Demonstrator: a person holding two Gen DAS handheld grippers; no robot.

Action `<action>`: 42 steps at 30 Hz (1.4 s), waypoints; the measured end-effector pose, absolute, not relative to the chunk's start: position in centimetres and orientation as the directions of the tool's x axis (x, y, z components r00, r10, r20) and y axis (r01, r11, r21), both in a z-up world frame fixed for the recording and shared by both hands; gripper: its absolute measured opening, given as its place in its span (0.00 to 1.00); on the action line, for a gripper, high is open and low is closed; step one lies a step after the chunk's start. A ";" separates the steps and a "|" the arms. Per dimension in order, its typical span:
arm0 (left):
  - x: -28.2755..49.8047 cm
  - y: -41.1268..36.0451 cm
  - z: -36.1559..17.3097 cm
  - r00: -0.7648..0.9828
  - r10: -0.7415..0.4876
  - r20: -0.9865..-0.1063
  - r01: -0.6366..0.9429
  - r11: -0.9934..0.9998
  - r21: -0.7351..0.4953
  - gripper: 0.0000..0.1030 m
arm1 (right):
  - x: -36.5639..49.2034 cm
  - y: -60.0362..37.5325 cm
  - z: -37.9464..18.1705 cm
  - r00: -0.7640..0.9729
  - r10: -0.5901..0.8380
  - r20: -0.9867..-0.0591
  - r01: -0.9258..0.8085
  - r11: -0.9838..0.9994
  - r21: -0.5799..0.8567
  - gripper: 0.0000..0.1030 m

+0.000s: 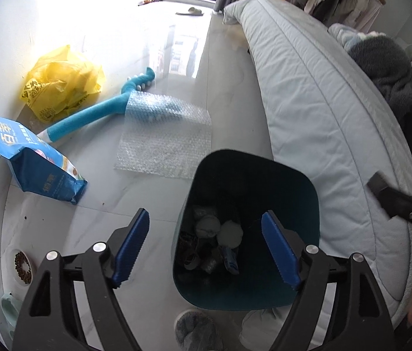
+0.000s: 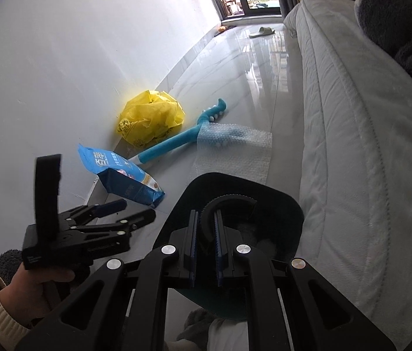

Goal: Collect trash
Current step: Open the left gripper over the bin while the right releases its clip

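Note:
A dark teal trash bin [image 1: 302, 204] stands on the floor beside the bed, with crumpled paper and wrappers inside. My left gripper [image 1: 206, 248] is open and empty, hovering over the bin's near left rim; it also shows in the right wrist view [image 2: 136, 210]. My right gripper [image 2: 206, 234] is shut on a black curved ridged piece [image 2: 229, 201], held over the bin [image 2: 287, 219]. On the floor beyond lie a bubble wrap sheet [image 1: 165, 140], a blue pet food bag [image 1: 39, 161], a yellow plastic bag [image 1: 62, 84] and a teal foam stick [image 1: 89, 117].
A bed with a pale quilt [image 1: 323, 111] runs along the right. A white wall [image 2: 74, 58] runs along the left. A bowl of kibble [image 1: 23, 266] sits at the near left. A grey fuzzy slipper [image 1: 194, 330] lies just in front of the bin.

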State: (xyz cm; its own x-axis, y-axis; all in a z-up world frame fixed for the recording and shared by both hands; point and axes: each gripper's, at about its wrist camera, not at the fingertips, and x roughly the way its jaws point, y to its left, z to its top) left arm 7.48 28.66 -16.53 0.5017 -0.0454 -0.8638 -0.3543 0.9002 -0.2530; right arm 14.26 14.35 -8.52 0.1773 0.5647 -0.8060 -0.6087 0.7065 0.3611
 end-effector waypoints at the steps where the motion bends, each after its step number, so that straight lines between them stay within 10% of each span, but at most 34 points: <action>1: 7.4 28.8 -16.2 0.515 -0.041 -0.856 -0.351 0.901 -0.255 0.80 | 14.3 14.6 -9.2 0.170 0.553 -0.816 -0.605 0.712 0.357 0.10; 19: 4.5 26.7 -7.9 0.761 0.017 -0.648 -0.200 0.957 -0.210 0.87 | 15.0 17.6 -14.4 0.104 0.448 -0.888 -0.596 0.743 0.305 0.11; 23: 3.2 24.9 -4.9 0.806 0.101 -0.584 -0.208 0.971 -0.119 0.88 | 14.7 17.2 -13.4 0.122 0.466 -0.876 -0.592 0.743 0.313 0.65; 42: -2.9 18.3 2.5 0.870 0.161 -0.465 -0.221 0.972 -0.078 0.97 | 10.3 8.3 -0.7 0.372 0.563 -0.738 -0.630 0.737 0.244 0.86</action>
State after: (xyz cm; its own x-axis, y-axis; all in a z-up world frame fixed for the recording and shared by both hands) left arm -2.92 18.27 2.53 0.8703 0.1610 -0.4654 -0.2214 0.9721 -0.0777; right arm 10.28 8.30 -0.70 0.3721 0.5629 -0.7381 -0.6305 0.7368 0.2441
